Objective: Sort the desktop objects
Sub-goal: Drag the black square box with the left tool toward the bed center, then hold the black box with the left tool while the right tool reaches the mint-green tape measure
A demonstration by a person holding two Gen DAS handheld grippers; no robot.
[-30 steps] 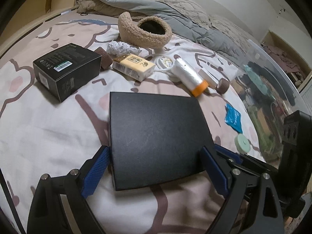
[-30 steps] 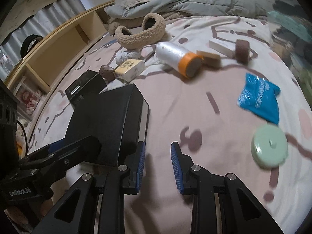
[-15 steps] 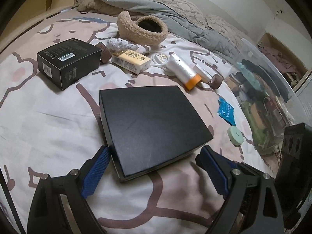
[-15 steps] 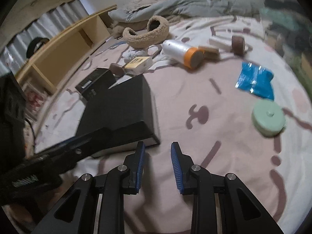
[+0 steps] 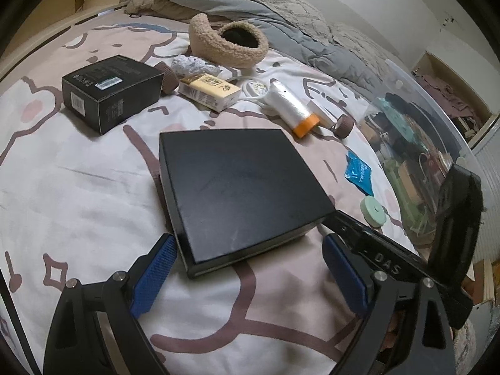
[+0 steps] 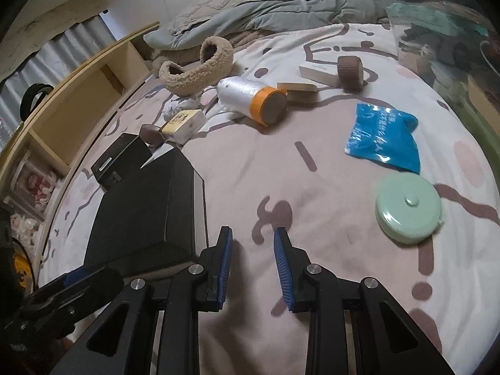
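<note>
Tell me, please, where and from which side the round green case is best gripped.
Grip the green case across its curved rim, coming from above: it lies flat on the bedspread, apart from the blue packet, so only its rim gives the fingers two opposite faces.

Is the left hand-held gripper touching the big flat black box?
Apart. In the left wrist view the left hand-held gripper is open, and bedsheet shows between each blue pad and the flat black box.

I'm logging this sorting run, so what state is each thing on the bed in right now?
Large flat black box: lid on, lying flat, not gripped.
Small black carton: closed, on its side.
Clear film roll with orange end: lying on its side.
Blue foil sachet: crumpled, flat.
Mint round tape measure: lying flat.
Left gripper: open, empty.
Right gripper: narrowly open, empty.
</note>
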